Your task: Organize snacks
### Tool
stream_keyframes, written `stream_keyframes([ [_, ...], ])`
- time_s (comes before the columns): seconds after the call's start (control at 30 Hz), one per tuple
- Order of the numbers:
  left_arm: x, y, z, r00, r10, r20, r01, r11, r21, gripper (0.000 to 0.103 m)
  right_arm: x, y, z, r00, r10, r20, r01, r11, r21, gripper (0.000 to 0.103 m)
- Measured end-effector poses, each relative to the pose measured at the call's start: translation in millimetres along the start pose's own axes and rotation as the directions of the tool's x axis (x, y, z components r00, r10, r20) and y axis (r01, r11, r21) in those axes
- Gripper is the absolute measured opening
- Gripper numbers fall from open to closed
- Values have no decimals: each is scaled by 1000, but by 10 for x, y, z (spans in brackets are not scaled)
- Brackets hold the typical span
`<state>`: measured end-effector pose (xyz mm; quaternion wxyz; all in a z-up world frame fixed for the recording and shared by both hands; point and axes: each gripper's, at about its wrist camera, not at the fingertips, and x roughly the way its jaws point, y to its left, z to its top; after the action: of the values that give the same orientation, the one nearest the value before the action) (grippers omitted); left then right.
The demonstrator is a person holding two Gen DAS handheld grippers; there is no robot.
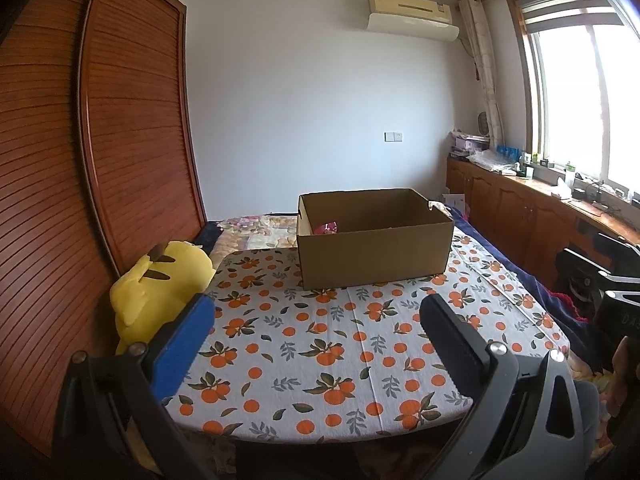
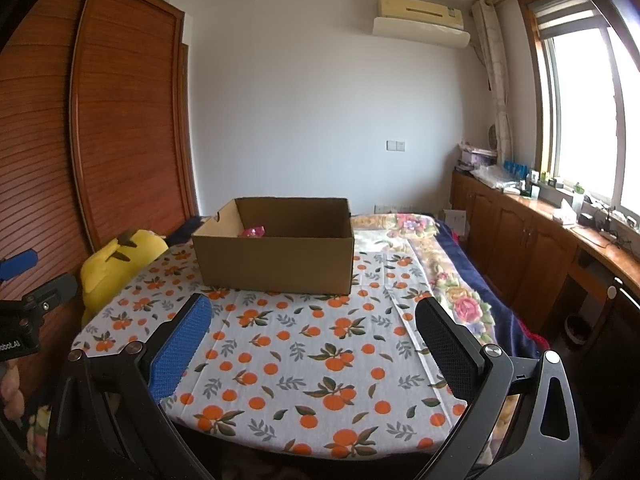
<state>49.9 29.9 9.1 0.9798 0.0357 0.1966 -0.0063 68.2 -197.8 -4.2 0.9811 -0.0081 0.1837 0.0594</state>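
At 12 o'clock on table (image 1: 320, 360): cardboard box (image 1: 376, 256), pink snack packet (image 1: 326, 227) inside. Left gripper (image 1: 316, 320), right gripper (image 2: 312, 320): spread wide, empty. Risk: light box sliding if nudged.

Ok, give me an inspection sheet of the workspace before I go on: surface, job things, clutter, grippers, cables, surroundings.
Surface: table under an orange-print cloth, on or beside a bed with a floral blanket.
Job's things: open cardboard box at the far end of the cloth; a pink packet shows inside. No loose snacks seen on the cloth.
Clutter: yellow plush toy at the table's left edge.
Grippers: left gripper open, empty; right gripper open, empty; both above the near edge.
Cables: some on the counter under the window; nothing seen on the table.
Surroundings: wooden wardrobe left, air conditioner on the wall, window right.
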Motion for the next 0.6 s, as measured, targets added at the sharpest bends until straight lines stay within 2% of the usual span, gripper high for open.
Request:
stream_keyframes([
  [0.6, -17, 8, -1, 1000, 8, 6, -8, 1000, 2, 103, -4, 16, 4, 1000, 0, 5, 0, 1000, -3, 103],
])
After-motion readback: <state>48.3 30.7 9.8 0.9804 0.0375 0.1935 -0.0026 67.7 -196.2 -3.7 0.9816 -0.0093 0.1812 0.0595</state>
